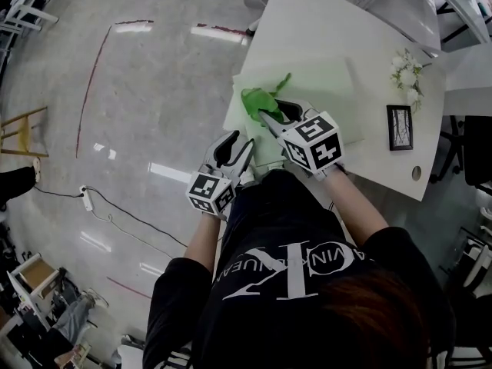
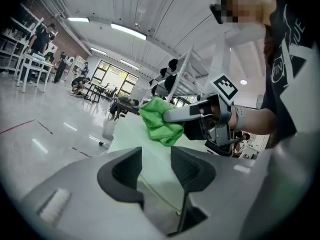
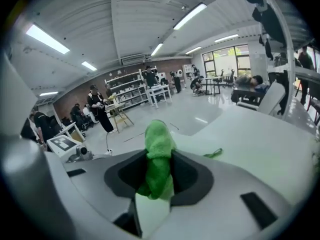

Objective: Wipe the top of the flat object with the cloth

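Right hand-held gripper (image 3: 159, 171) pinching one green cloth (image 3: 159, 144), left hand-held gripper (image 2: 156, 166) spread, one flat board (image 1: 323, 91) beneath

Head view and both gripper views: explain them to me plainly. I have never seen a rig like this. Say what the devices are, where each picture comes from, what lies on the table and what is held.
There is no robot here. A person holds a two-jaw gripper in each hand, and the marker cubes are parts of those grippers. The head view comes from a camera on the person's head, looking steeply down. The other two views come from cameras riding on the grippers, each looking along its own jaws. On the white table lies a pale green flat sheet, with white flowers and a small dark frame to its right. The right gripper is clamped on a green cloth over the sheet. The left gripper is open and holds nothing, by the sheet's near edge.
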`<state>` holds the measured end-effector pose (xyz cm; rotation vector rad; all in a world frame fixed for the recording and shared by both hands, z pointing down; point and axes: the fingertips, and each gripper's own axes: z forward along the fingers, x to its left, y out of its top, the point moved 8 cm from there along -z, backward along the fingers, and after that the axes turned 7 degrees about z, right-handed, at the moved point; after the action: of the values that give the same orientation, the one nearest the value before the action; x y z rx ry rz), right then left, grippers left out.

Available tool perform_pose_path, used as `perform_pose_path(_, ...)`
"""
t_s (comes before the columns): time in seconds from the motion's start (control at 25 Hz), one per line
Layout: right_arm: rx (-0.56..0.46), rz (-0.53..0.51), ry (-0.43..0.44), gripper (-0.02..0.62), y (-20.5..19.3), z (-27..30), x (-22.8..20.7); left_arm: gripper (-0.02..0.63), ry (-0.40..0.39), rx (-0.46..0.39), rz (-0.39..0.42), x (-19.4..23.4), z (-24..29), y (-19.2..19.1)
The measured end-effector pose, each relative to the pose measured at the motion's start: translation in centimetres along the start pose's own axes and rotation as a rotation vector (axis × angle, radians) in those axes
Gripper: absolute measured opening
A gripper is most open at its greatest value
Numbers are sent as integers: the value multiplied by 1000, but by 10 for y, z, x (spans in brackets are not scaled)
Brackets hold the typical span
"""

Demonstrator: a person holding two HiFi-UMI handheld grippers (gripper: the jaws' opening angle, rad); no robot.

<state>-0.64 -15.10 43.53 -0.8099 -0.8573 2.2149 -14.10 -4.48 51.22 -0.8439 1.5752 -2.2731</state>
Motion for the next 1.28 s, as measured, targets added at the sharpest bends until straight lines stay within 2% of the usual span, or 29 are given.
perform_pose_path(0.28, 82, -11, 84, 130, -10, 18, 30, 175, -45, 27, 45, -9, 3, -6)
perform_pose_path(0.44, 159, -72, 81, 130, -19, 26, 33, 175, -42, 35, 31, -8, 3, -8)
perform_pose_path(0.6, 175, -92, 60, 130, -21, 23, 27, 176, -43, 41, 31, -6, 3, -10)
perform_pose_path(0.84, 165, -25, -21, 130, -33, -4, -6, 176, -41, 45, 25, -6, 3, -11)
perform_pose_path(1.28, 153, 41, -253, 129, -53, -66, -79, 176, -43, 49, 27, -6, 3, -8)
